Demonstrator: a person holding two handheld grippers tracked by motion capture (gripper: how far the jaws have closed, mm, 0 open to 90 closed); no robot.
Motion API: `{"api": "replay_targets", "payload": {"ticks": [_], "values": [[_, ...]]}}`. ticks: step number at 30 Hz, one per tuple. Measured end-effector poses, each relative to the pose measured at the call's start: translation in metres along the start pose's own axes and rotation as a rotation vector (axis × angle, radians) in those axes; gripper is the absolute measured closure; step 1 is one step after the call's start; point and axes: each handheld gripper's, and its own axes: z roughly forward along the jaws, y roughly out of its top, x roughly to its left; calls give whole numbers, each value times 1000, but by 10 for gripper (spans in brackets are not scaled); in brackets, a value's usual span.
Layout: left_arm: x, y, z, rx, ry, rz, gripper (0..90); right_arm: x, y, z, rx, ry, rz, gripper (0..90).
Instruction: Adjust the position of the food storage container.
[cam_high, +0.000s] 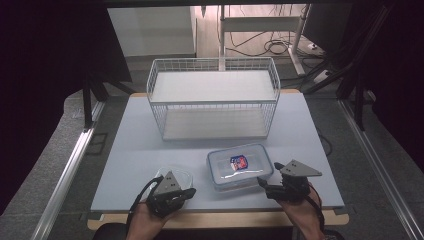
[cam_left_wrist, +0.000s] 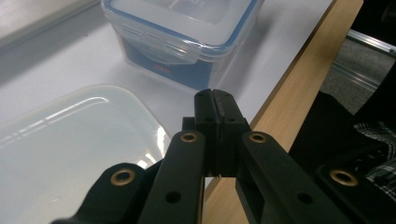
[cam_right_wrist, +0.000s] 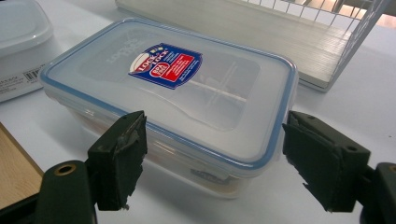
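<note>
Two lidded boxes on the table (cam_high: 130, 150): blue-rimmed box (cam_high: 239, 165) at centre, clear box (cam_high: 180, 176) at its 9 o'clock. One wire rack (cam_high: 214, 97) at 12 o'clock. Red-and-blue label (cam_right_wrist: 166, 65) reading "LOCK & LOCK" on the blue-rimmed lid. Right gripper (cam_right_wrist: 212, 161) spread wide around that box's near corner, pads not pressing. Left gripper (cam_left_wrist: 215, 100) shut tight, empty, beside the clear box.

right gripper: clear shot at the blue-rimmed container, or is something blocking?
Likely yes. The right gripper stands open, its jaws either side of the blue-rimmed container's near corner, nothing between.
</note>
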Motion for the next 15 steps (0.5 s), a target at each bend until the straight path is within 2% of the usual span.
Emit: {"api": "replay_targets", "payload": {"ticks": [3, 4, 5, 6, 7, 9, 10, 11, 12, 15], "values": [[-3, 0, 5, 13, 21, 4, 900, -1, 0, 0, -8, 14, 12, 200], [-5, 0, 9, 21, 69, 1, 900, -1, 0, -1, -10, 13, 11, 199], [-6, 0, 11, 27, 92, 1, 900, -1, 0, -1, -10, 11, 10, 199], [-6, 0, 11, 27, 92, 1, 900, -1, 0, -1, -10, 9, 10, 199], [-4, 0, 16, 53, 120, -10, 900, -1, 0, -1, -10, 6, 9, 199], [-2, -1, 18, 61, 112, -21, 900, -1, -1, -1, -9, 5, 10, 199], [1, -1, 18, 66, 89, -45, 900, -2, -1, -1, -9, 3, 13, 199], [1, -1, 18, 66, 89, -45, 900, -2, -1, -1, -10, 2, 14, 198], [0, -1, 18, 82, 121, -28, 900, -2, -1, -1, -12, 4, 16, 199], [7, -3, 16, 85, 137, -42, 900, -3, -1, -2, -17, 1, 17, 199]]}}
